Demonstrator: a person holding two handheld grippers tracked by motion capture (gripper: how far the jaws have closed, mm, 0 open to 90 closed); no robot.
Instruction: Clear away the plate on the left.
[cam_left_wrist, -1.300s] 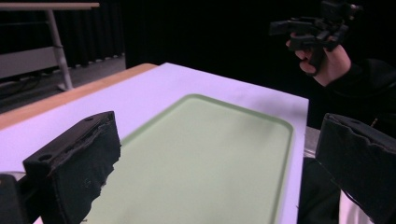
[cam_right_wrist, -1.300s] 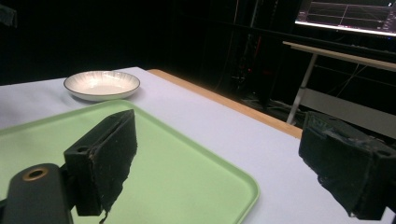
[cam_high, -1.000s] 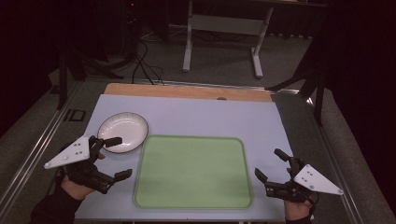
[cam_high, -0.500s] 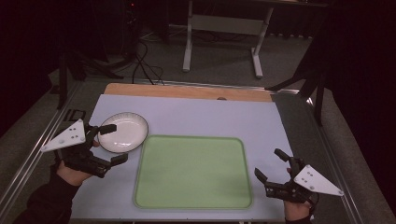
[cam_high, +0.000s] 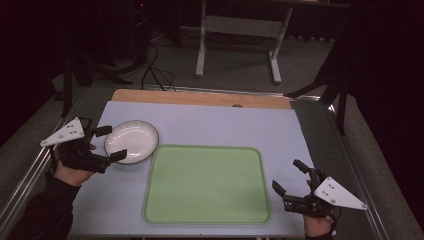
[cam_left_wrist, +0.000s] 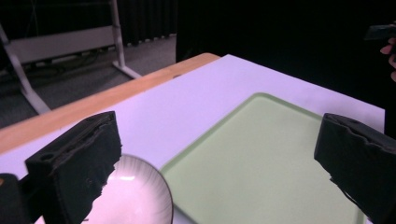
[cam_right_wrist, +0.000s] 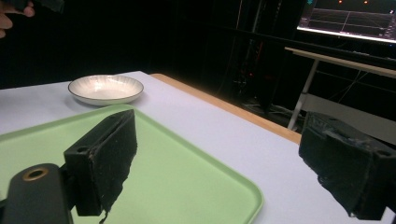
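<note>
A white plate (cam_high: 131, 142) with a ribbed rim rests on the pale table cover at the left, close to the green tray (cam_high: 207, 184) without touching it. My left gripper (cam_high: 110, 144) is open, its two jaws flanking the plate's left edge, one at the far side and one at the near side. In the left gripper view the plate (cam_left_wrist: 135, 196) lies low between the jaws, the tray (cam_left_wrist: 266, 163) beyond. My right gripper (cam_high: 290, 178) stands open by the tray's right edge, holding nothing. Its own view shows the tray (cam_right_wrist: 177, 168) and the plate (cam_right_wrist: 106, 88) farther off.
A wooden strip (cam_high: 200, 98) runs along the table's far edge. Metal rails border both sides. Behind the table stand a white frame (cam_high: 237, 30) and cables on the floor. A monitor (cam_right_wrist: 352, 18) glows in the right gripper view.
My left gripper has moved away from the front edge toward the plate, and its jaws now bracket the plate's left rim. The right gripper has stayed put.
</note>
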